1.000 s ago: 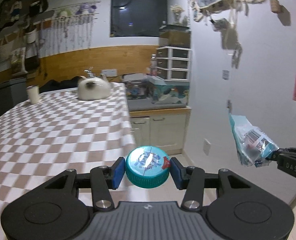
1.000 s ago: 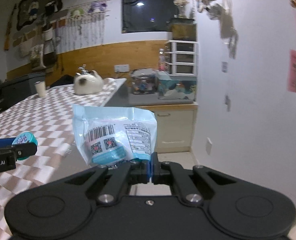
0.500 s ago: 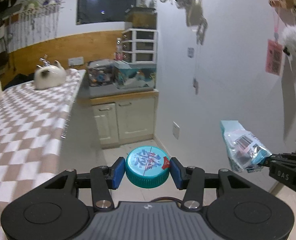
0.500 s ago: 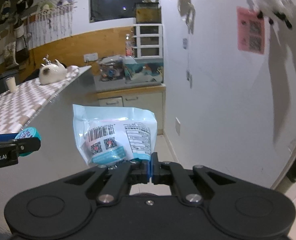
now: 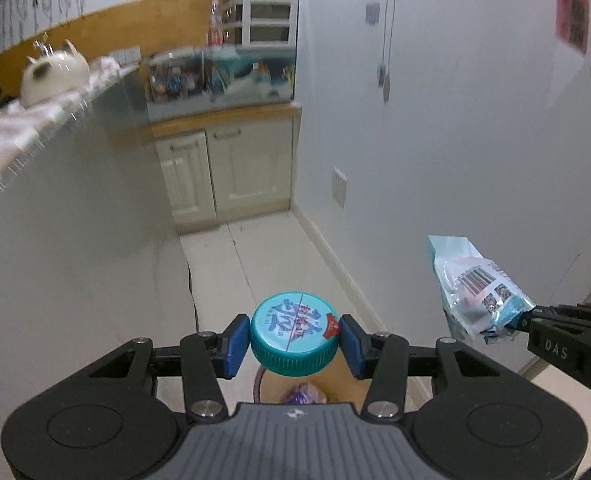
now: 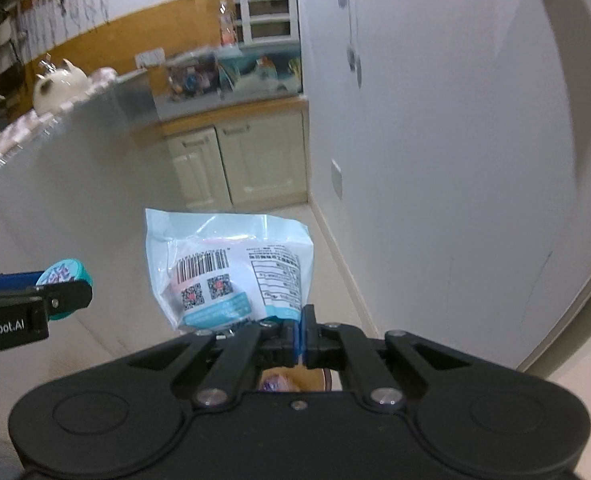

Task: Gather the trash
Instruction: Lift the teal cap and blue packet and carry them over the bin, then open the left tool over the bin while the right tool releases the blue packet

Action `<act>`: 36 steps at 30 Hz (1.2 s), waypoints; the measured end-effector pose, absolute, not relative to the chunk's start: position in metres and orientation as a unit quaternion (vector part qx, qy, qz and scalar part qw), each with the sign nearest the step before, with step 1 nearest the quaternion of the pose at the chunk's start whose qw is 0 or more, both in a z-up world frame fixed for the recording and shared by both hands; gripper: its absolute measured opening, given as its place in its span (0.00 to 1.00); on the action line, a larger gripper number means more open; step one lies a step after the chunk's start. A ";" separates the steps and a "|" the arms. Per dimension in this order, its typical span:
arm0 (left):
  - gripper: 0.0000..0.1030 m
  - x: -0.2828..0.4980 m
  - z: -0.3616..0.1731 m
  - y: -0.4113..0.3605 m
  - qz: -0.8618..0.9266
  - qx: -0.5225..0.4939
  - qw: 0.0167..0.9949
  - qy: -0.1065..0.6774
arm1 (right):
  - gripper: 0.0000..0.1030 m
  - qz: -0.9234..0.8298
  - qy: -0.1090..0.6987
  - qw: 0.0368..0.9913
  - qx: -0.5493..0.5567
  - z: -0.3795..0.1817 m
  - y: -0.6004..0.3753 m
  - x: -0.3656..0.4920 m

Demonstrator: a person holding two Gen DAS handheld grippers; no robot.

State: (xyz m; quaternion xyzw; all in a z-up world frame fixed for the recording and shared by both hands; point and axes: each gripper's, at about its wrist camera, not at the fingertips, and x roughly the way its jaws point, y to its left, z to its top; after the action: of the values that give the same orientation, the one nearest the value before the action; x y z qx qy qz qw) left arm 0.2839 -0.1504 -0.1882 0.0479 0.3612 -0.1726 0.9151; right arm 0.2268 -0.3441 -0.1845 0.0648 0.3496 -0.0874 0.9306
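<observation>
Both tongs have swung from the table down toward the floor: left tongs (image 5: 294, 339) clamp the teal bottle cap (image 5: 294, 333), right tongs (image 6: 300, 330) pinch the snack wrapper (image 6: 231, 270); bin (image 5: 273, 384) showing at lower centre suggests drop-off imminent.

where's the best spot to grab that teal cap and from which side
Take the teal cap across its ribbed side wall, one pad on each side, coming in level with its flat printed top. It is round and shallow, so opposite rim points seat squarely, as the left gripper holds it.
</observation>
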 end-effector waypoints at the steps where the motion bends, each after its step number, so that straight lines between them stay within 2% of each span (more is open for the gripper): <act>1: 0.48 0.289 -0.195 -0.151 -0.173 0.048 0.913 0.367 | 0.02 -0.089 0.356 0.928 0.067 -0.191 -0.346 0.232; 16: 0.48 0.368 -0.325 -0.168 -0.171 0.046 0.871 0.459 | 0.02 -0.116 0.445 0.881 0.109 -0.317 -0.354 0.314; 29: 0.48 0.425 -0.408 -0.182 -0.161 0.041 0.856 0.490 | 0.02 -0.145 0.482 0.846 0.178 -0.418 -0.372 0.370; 36: 0.48 0.444 -0.449 -0.184 -0.184 0.015 0.827 0.532 | 0.02 -0.145 0.506 0.823 0.214 -0.457 -0.385 0.391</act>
State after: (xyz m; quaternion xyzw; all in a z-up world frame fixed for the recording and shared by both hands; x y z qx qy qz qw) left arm 0.4439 -0.1843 -0.4488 0.0152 0.5318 -0.1840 0.8265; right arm 0.3911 -0.3847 -0.4567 0.2139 0.5064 -0.1446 0.8227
